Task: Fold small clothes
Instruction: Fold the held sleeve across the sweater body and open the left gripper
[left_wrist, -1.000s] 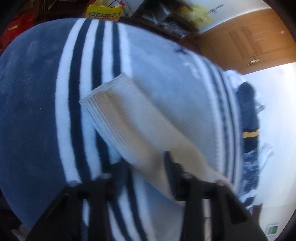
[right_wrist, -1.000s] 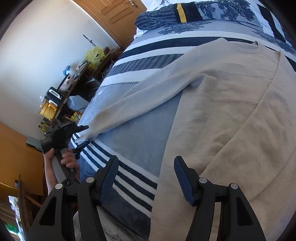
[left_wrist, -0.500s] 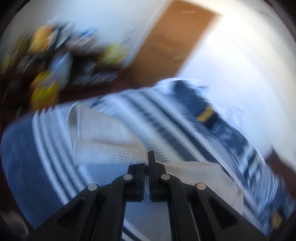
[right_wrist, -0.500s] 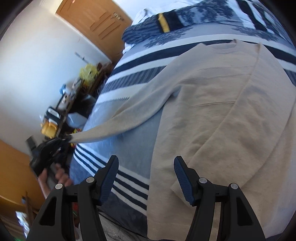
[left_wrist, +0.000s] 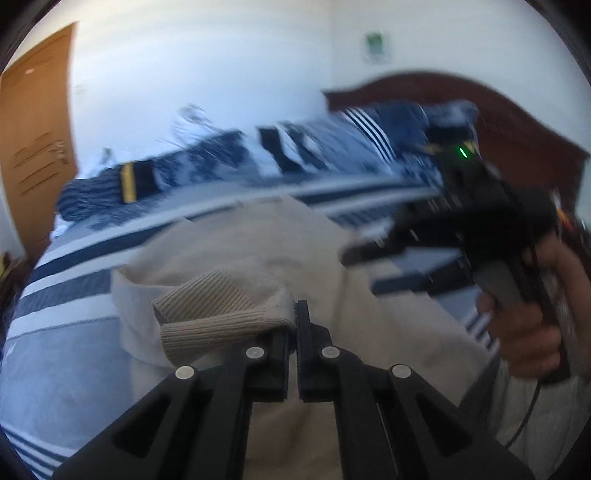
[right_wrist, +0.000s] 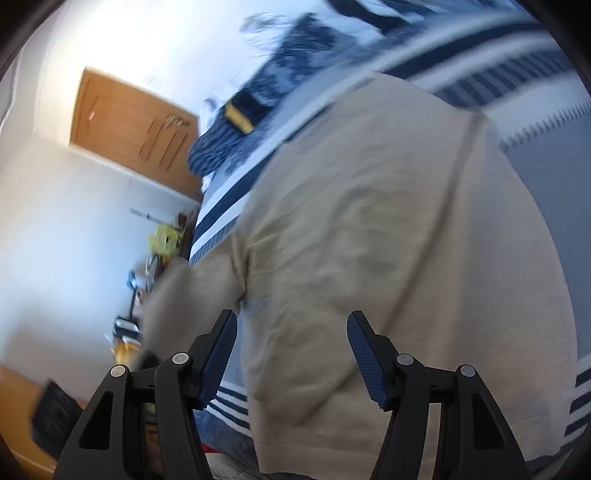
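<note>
A beige knit sweater (right_wrist: 388, 236) lies spread on a blue and white striped bed (right_wrist: 554, 173). My left gripper (left_wrist: 293, 325) is shut on the ribbed cuff (left_wrist: 218, 314) of the sweater's sleeve and holds it lifted over the sweater's body (left_wrist: 280, 236). My right gripper (right_wrist: 291, 343) is open and empty, hovering over the lower part of the sweater. It also shows in the left wrist view (left_wrist: 461, 221), held in a hand at the right.
A rolled dark blue blanket with a yellow band (left_wrist: 129, 184) lies along the far side of the bed. A dark wooden headboard (left_wrist: 517, 110) stands behind. A wooden door (right_wrist: 133, 133) and a cluttered shelf (right_wrist: 159, 251) are beyond the bed.
My left gripper shut on the sleeve cuff, lifted it and swung it over the sweater's body. The right gripper stayed open and shifted closer over the sweater.
</note>
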